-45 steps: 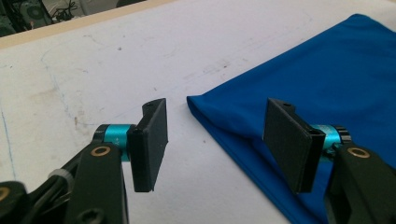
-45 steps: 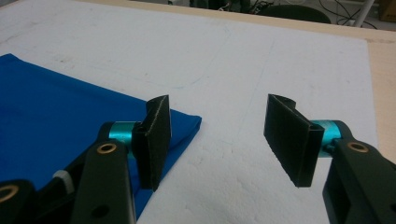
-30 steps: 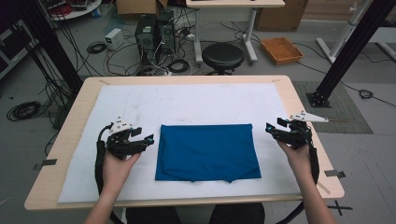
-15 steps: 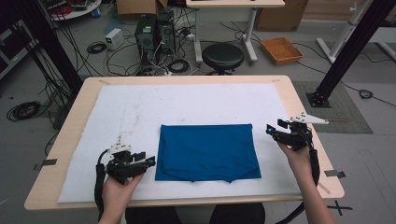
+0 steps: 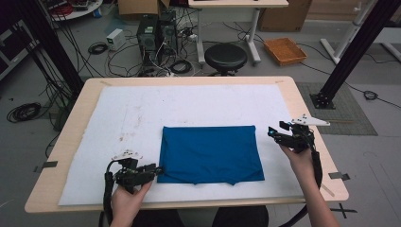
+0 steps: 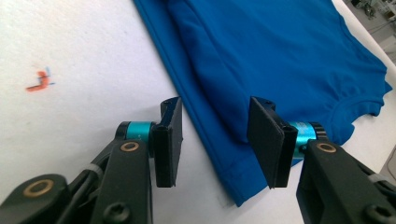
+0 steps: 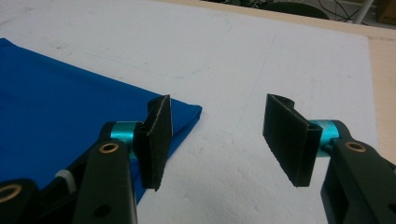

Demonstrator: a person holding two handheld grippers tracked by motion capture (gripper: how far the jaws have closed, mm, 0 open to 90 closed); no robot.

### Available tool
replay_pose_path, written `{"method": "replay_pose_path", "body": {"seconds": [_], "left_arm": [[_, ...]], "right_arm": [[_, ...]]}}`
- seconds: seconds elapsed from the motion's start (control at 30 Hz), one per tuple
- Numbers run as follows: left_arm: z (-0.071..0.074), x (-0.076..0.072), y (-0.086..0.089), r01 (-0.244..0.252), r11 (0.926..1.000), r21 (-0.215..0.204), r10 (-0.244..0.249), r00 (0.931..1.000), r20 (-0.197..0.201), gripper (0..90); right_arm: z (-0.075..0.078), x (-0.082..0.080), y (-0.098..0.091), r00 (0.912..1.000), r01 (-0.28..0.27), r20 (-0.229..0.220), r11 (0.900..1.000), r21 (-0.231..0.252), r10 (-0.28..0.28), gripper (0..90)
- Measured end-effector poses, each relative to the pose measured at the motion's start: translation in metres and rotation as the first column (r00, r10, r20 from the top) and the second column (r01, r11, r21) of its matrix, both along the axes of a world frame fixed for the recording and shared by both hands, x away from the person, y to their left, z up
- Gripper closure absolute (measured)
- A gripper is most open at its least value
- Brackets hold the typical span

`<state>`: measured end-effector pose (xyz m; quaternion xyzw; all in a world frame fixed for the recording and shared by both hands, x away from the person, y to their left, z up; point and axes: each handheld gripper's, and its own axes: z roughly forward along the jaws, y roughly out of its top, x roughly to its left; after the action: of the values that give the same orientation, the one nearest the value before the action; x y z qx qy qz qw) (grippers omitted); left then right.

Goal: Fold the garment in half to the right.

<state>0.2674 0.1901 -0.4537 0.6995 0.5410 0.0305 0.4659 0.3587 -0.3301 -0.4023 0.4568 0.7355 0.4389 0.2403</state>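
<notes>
From the high view, a folded blue shirt is lying on the white mat covering the table. The left gripper is sitting at the shirt's near left corner, and the right gripper is waiting just off its far right corner. How wide either pair of jaws is standing is too small to make out here.

The left gripper view is showing what the high view cannot: the left gripper is straddling the hemmed corner of the shirt, its jaws having just been closing, yet a gap is remaining and the pads are not pressing the cloth. A collar curve is showing beside the right jaw.

In the right gripper view, the right gripper is standing wide apart over bare mat, with the corner of the shirt partly hiding behind its left jaw.
</notes>
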Motion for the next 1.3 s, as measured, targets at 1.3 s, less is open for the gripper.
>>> {"method": "replay_pose_path", "body": {"seconds": [1.3], "left_arm": [[-0.001, 0.007, -0.021, 0.041, 0.9981, 0.047, -0.042, 0.9988, 0.024, 79.8]], "right_arm": [[0.017, 0.055, 0.209, 0.9289, -0.369, -0.045, 0.9284, -0.04, 0.368, 56.3]]}}
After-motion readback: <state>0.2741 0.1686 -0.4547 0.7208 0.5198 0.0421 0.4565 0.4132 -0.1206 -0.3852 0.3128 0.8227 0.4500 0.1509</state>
